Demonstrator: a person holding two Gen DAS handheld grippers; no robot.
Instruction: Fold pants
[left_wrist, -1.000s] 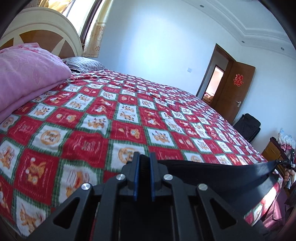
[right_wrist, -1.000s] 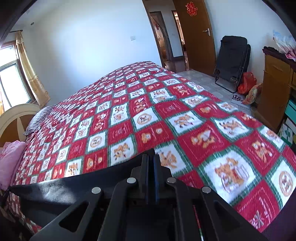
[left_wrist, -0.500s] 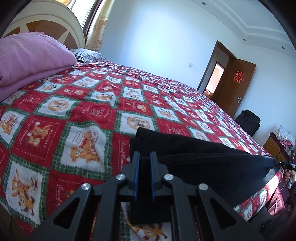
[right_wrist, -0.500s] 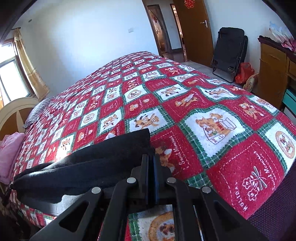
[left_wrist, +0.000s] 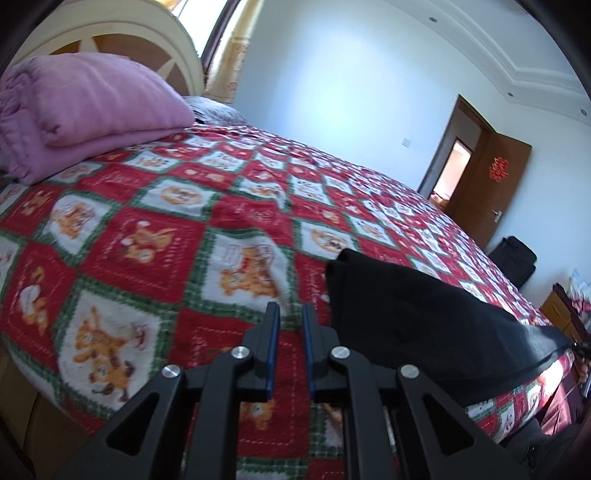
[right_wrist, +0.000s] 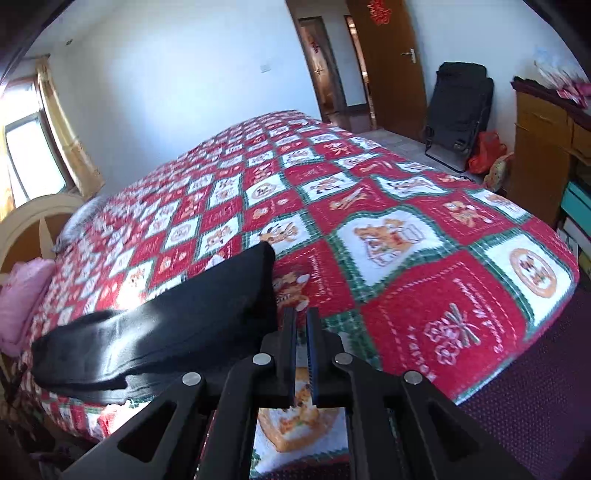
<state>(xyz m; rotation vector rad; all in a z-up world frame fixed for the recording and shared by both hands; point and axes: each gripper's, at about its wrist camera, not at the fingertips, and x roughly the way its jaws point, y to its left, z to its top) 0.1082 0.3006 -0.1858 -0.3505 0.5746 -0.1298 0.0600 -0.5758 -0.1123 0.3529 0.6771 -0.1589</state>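
Black pants (left_wrist: 424, 325) lie on the bed (left_wrist: 155, 243) as a long band running between both grippers: right of the left gripper (left_wrist: 290, 325), whose empty fingers are opening, and left of the right gripper (right_wrist: 301, 328), nearly closed on nothing.

Black pants (left_wrist: 424, 317) on red-green checked bedspread (left_wrist: 155, 251) (pink quilt (left_wrist: 85, 107), perhaps).

- Left gripper (left_wrist: 290, 314): matte black linkage arms, silver round screw heads, blue pads lining both fingers.
- Right gripper (right_wrist: 302, 317): same black frame, four silver screws, ribbed blue pads.
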